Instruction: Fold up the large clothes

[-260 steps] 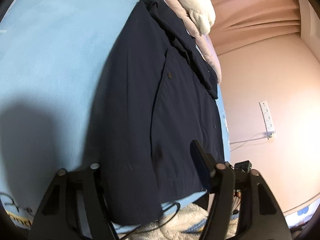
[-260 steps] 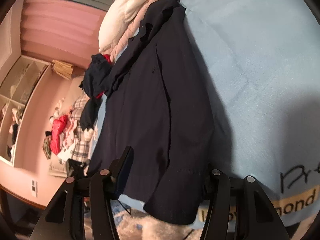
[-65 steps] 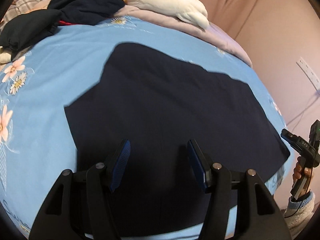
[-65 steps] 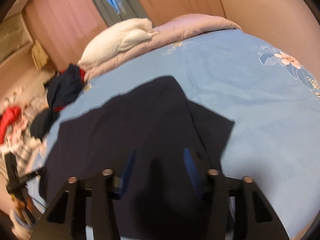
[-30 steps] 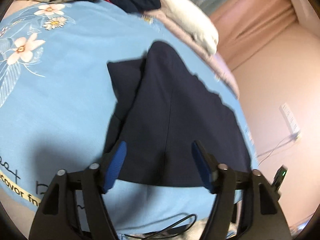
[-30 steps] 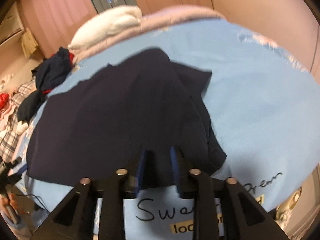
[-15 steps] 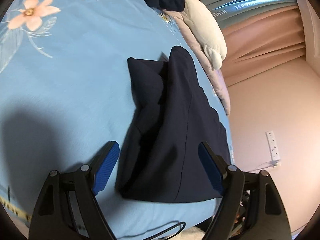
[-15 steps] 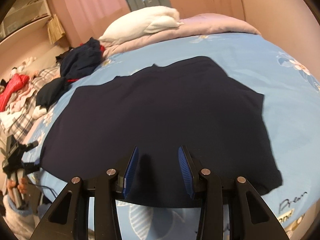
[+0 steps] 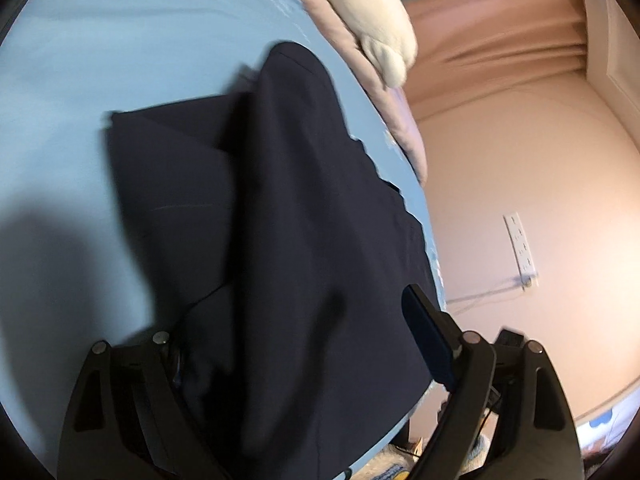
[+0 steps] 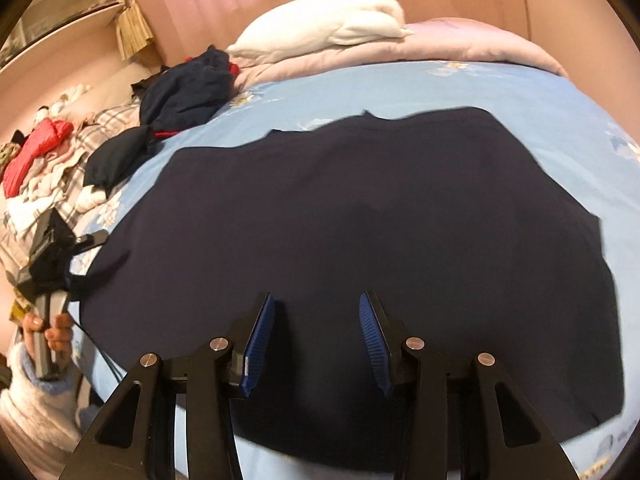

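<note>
A large dark navy garment (image 10: 360,216) lies spread flat on the light blue bed sheet (image 10: 500,88). My right gripper (image 10: 316,340) is open and empty, hovering over the garment's near edge. In the left wrist view the same garment (image 9: 288,200) runs away from me, with one side folded over onto itself. My left gripper (image 9: 304,352) is open wide and straddles the garment's near end; the cloth covers its left finger, and the right finger (image 9: 430,344) shows its blue pad. The left gripper also shows in the right wrist view (image 10: 44,240), at the garment's left edge.
A white pillow (image 10: 320,28) and pink quilt (image 10: 460,44) lie at the bed's head. A heap of dark and red clothes (image 10: 184,80) sits at the far left, with more laundry (image 10: 36,152) beyond. A pink wall with a socket strip (image 9: 520,244) is right of the bed.
My left gripper has moved in close over the garment's near end, which now fills the gap between its fingers. My right gripper has come a little nearer to the garment and stays open.
</note>
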